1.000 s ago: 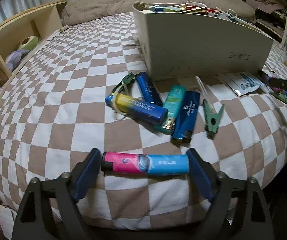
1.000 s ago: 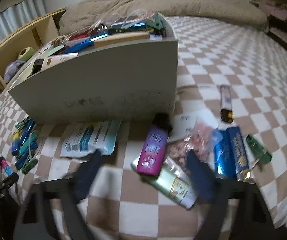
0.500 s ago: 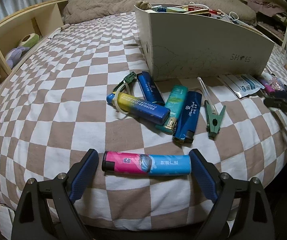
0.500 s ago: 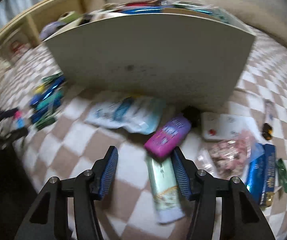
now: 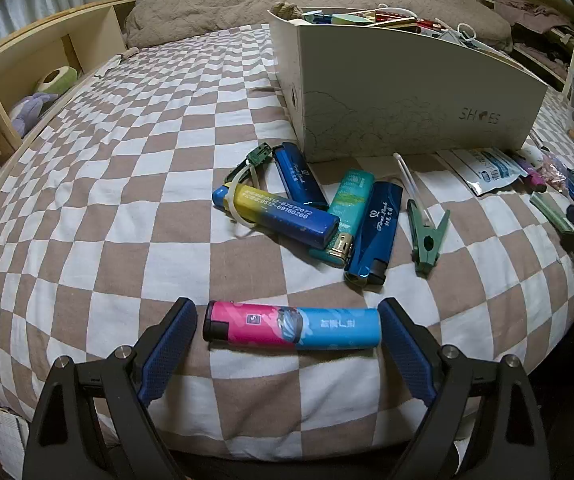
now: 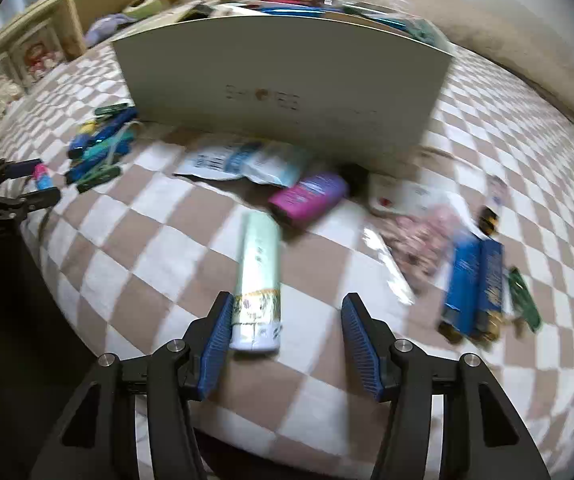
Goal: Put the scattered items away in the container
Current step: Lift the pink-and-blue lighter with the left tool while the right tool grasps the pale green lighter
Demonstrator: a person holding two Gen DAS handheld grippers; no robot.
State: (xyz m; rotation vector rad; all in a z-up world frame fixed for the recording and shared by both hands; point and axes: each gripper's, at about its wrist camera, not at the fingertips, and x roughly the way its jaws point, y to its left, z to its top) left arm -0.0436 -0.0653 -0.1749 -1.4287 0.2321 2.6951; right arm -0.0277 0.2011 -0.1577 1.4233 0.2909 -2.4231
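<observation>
1. Left wrist view: left gripper (image 5: 287,336) spread wide, jaws bracketing the pink-and-blue lighter (image 5: 293,327) lying crosswise on the checkered bedspread (image 5: 107,200), small gaps at both ends, nothing clamped. Beyond, a heap of lighters (image 5: 307,212) and a green clip (image 5: 427,236) near the white shoebox (image 5: 407,104), already stuffed.
2. Right wrist view, blurred: right gripper (image 6: 287,340) open, empty; pale green tube (image 6: 257,284) lying against the left pad (image 6: 219,336), clear of the other. Purple bottle (image 6: 307,196) and blue-white pouch (image 6: 243,162) in front of the shoebox wall.
</observation>
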